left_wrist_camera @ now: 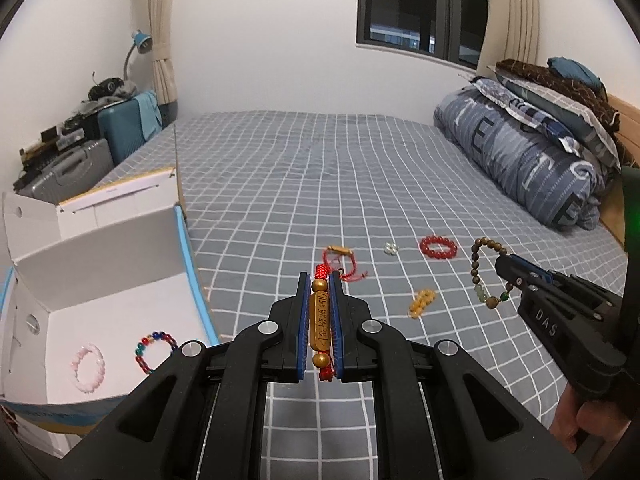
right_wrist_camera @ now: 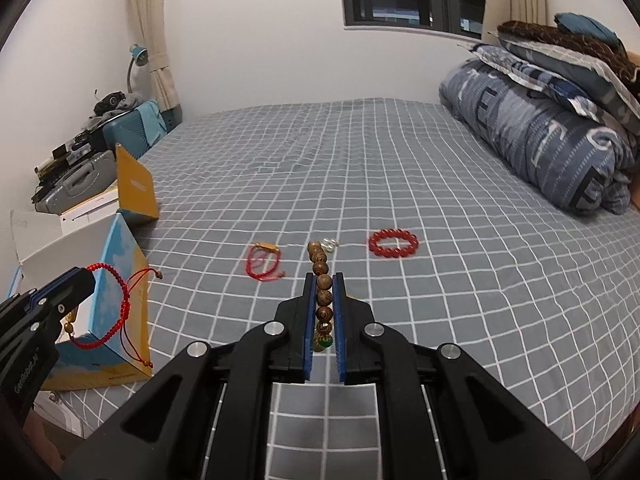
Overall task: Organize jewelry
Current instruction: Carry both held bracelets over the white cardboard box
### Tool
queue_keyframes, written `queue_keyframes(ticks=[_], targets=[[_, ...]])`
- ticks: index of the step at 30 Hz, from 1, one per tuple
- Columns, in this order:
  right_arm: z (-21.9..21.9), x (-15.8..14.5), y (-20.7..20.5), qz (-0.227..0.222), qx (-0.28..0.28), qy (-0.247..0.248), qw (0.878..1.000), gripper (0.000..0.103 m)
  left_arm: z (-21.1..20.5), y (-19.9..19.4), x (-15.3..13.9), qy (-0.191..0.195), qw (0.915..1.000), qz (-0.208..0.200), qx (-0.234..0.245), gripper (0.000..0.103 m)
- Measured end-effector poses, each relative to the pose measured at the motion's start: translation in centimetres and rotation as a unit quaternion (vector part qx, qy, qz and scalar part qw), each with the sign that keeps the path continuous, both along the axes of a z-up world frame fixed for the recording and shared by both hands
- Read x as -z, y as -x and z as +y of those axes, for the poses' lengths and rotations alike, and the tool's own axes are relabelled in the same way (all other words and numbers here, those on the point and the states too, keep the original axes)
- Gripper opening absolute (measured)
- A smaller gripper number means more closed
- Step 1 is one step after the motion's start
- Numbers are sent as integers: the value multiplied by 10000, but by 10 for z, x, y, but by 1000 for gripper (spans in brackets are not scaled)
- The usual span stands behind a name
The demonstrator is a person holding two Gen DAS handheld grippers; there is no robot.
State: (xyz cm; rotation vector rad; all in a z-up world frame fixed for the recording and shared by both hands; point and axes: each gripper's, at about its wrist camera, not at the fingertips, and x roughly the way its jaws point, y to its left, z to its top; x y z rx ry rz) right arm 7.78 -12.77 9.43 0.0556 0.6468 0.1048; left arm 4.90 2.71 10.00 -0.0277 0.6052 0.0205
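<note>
Grey checked bedding [left_wrist_camera: 360,184] covers the bed where the jewelry lies scattered. At the left edge sits an open white box [left_wrist_camera: 100,280] holding a pink bead bracelet [left_wrist_camera: 89,367] and a multicoloured bead bracelet [left_wrist_camera: 154,350]. The left gripper [left_wrist_camera: 320,320] is pressed together on the gold tube charm of a red cord bracelet [left_wrist_camera: 320,322], whose braided loop [right_wrist_camera: 108,308] hangs free in front of the box in the right wrist view. The right gripper [right_wrist_camera: 323,312] pinches a brown wooden bead bracelet [right_wrist_camera: 323,296], lifted clear of the bedding. Lying on the sheet are a second red cord bracelet [right_wrist_camera: 262,262], a small cluster of pale beads [right_wrist_camera: 330,243], a red bead bracelet [right_wrist_camera: 393,243] and, nearer the left gripper, a yellow bead bracelet [left_wrist_camera: 421,302]. Folded quilts [left_wrist_camera: 532,152] pile at the right.
</note>
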Motion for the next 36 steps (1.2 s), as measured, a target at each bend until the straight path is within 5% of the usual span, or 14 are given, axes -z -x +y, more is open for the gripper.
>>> queue_keyframes(ticks=[18,36], targets=[[85,-19,-18,-149,-563,58,9983,8,59,15,-31,-55,9976,-286,-628,9],[234,-19,-10,-205,-1705,39,9851,8,179,51,-25,-81,9842,-127,-1764,9]])
